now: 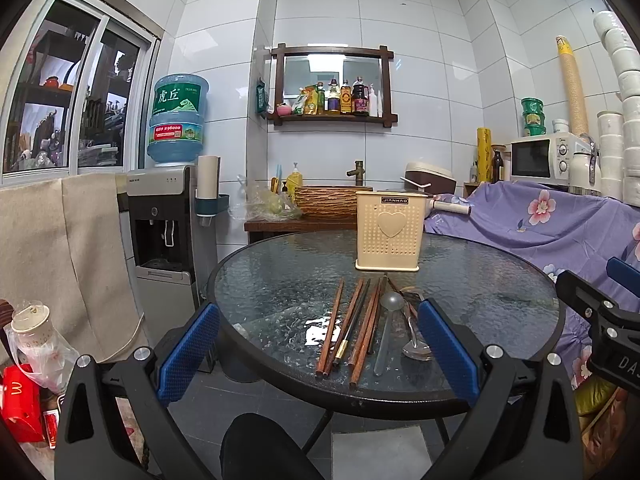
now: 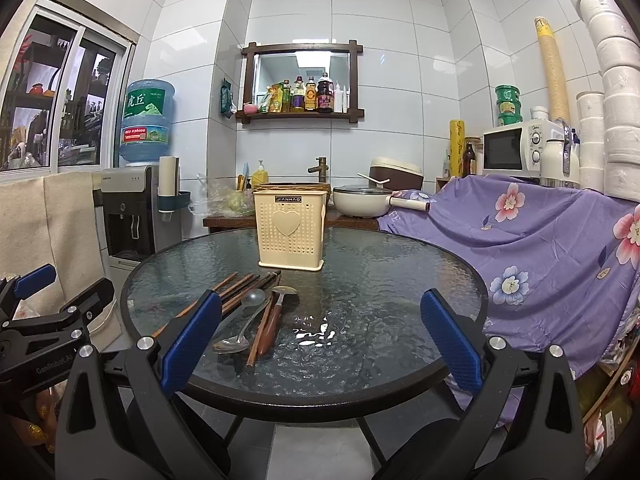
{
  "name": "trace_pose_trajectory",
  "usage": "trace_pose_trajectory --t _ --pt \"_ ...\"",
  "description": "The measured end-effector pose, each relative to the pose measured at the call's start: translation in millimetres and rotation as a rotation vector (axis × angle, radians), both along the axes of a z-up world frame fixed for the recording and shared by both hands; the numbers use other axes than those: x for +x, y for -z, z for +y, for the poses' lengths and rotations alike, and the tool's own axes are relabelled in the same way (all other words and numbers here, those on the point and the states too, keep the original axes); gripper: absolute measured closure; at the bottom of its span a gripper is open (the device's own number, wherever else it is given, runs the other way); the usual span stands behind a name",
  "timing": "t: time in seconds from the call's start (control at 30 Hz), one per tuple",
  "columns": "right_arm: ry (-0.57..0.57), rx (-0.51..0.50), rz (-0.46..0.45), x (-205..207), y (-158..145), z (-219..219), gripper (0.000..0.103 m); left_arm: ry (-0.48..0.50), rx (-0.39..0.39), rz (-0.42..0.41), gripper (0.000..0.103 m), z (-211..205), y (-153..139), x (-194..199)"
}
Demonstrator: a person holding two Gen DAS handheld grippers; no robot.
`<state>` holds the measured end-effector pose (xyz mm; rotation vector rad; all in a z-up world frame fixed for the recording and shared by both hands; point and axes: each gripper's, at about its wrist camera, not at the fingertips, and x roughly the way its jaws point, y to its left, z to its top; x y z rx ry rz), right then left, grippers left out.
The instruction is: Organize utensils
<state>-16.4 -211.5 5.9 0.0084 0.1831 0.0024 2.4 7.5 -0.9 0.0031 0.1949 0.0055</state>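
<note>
From the left wrist camera, the left hand-held gripper (image 1: pixel 318 350) hangs at the near edge of a round glass surface (image 1: pixel 280 280), its two blue-padded fingers (image 1: pixel 188 354) spread wide apart with nothing between them. Framed in that gap lies a loose row of utensils: several wooden chopsticks (image 1: pixel 362 324) running roughly parallel, near end toward the camera, a dark chopstick with a gold band (image 1: pixel 352 328) among them, then a translucent grey spoon (image 1: pixel 386 328) and a metal spoon (image 1: pixel 414 336) just beside the right-hand finger. Farther back, standing upright on the glass and apart from the row, is a cream perforated utensil holder (image 1: pixel 390 230) with a raised heart on its face. Part of the right hand-held gripper (image 1: pixel 612 320) shows at the right edge of this view.

From the right wrist camera, the right hand-held gripper (image 2: pixel 320 346) also has its blue fingers (image 2: pixel 452 344) wide apart and empty, above the near rim of the surface (image 2: pixel 400 264). The chopsticks (image 2: pixel 240 284) fan out at the left, partly hidden behind the left-hand finger. Beside them lie the grey spoon (image 2: pixel 246 308), the metal spoon (image 2: pixel 236 338) and a brown-handled ladle-like spoon (image 2: pixel 276 312). The utensil holder (image 2: pixel 291 230) stands upright just beyond them. The left hand-held gripper (image 2: pixel 48 312) shows at the left edge.
</note>
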Motion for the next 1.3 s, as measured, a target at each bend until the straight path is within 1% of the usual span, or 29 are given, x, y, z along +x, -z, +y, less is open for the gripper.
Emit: trace_pose_trajectory --t 1.3 --pt "-0.003 0.001 0.008 0.6 3.1 1.1 0.005 -0.002 -0.002 0.003 0.005 1.2 0.8 -0.1"
